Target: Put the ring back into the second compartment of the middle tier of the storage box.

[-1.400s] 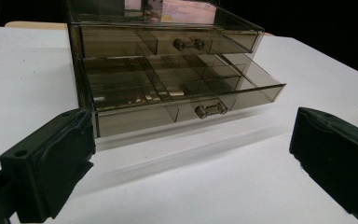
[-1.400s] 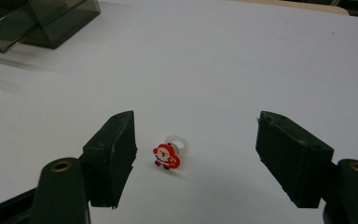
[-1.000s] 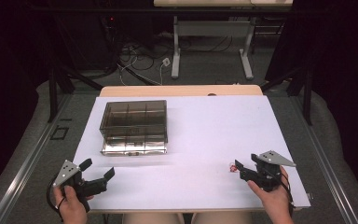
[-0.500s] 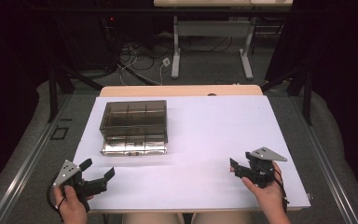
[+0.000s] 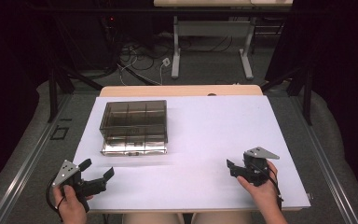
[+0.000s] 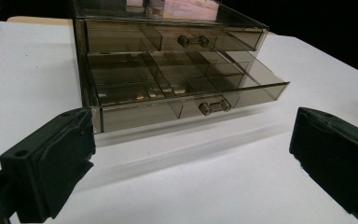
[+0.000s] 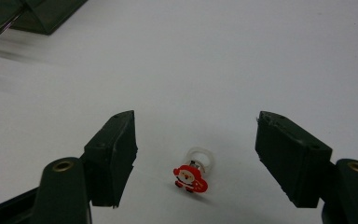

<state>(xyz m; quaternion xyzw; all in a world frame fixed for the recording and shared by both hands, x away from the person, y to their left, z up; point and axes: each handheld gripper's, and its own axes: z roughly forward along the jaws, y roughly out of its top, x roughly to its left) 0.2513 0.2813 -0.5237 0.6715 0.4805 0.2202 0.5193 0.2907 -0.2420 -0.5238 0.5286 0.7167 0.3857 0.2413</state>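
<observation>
We take the smoky clear drawer box (image 5: 134,127) as our landmark; it stands on the white table (image 5: 214,126), toward the left of the sheet. In the left gripper view we see two drawers: the upper drawer (image 6: 168,32) is pushed in, while the lower drawer (image 6: 182,86) is pulled out toward us, its compartments open to view and a small metal handle (image 6: 213,106) on its front. We read no brand, label or writing on the box; a pale patch on its top is too blurred to make out.

The left gripper (image 5: 97,174) sits in front of the box, just off its left front corner, pointing at it. Its jaws stand wide apart with nothing between them.

The right gripper (image 5: 233,168) lies well to the right of the box, near the front edge of the table. Its jaws are apart, having just been opening, and they straddle a small ring (image 7: 193,171) without touching it. The ring rests on the table between the two pads and carries a red Santa figure on a clear band. We see no lettering on it.
</observation>
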